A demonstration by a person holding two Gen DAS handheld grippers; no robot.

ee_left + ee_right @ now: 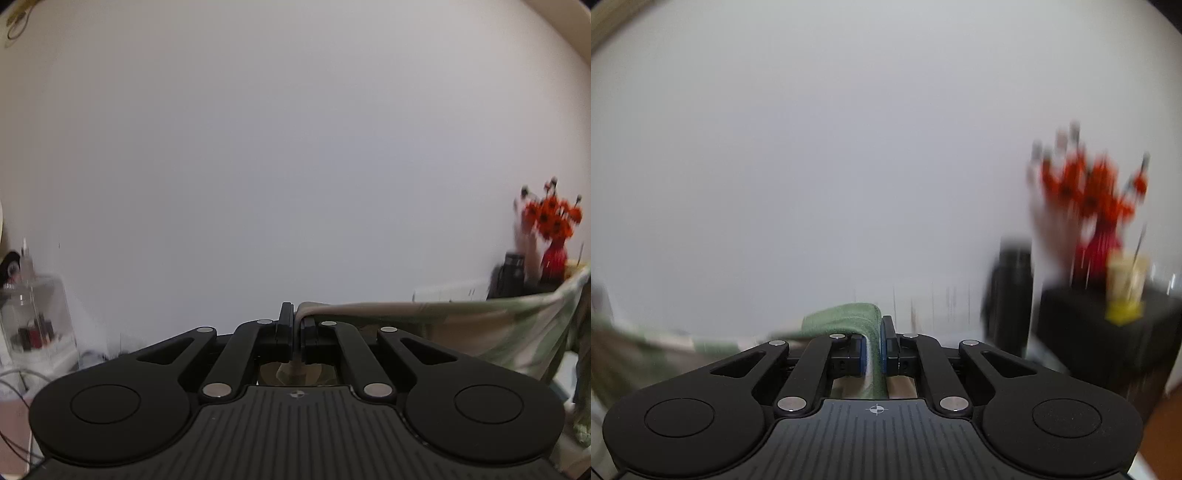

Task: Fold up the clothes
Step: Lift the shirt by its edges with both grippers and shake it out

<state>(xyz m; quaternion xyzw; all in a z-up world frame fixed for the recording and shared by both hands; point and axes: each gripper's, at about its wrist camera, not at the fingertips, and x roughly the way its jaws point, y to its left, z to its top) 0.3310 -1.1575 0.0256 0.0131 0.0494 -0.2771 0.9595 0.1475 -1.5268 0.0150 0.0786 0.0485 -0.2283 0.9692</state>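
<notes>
A pale green and beige patterned garment (pixel 480 325) hangs stretched to the right from my left gripper (pixel 297 325), which is shut on its beige edge. In the right wrist view the same garment (pixel 846 317) shows a green fold, and my right gripper (pixel 874 339) is shut on it; the cloth trails off to the left, blurred. Both grippers are raised and point almost level at a plain white wall. The lower part of the garment is hidden below the gripper bodies.
A red vase of orange flowers (pixel 552 236) stands at the right on a dark cabinet (pixel 1100 332), beside a black container (pixel 1008 295) and a yellowish cup (pixel 1124 288). At the far left a clear box (pixel 33 321) holds small items.
</notes>
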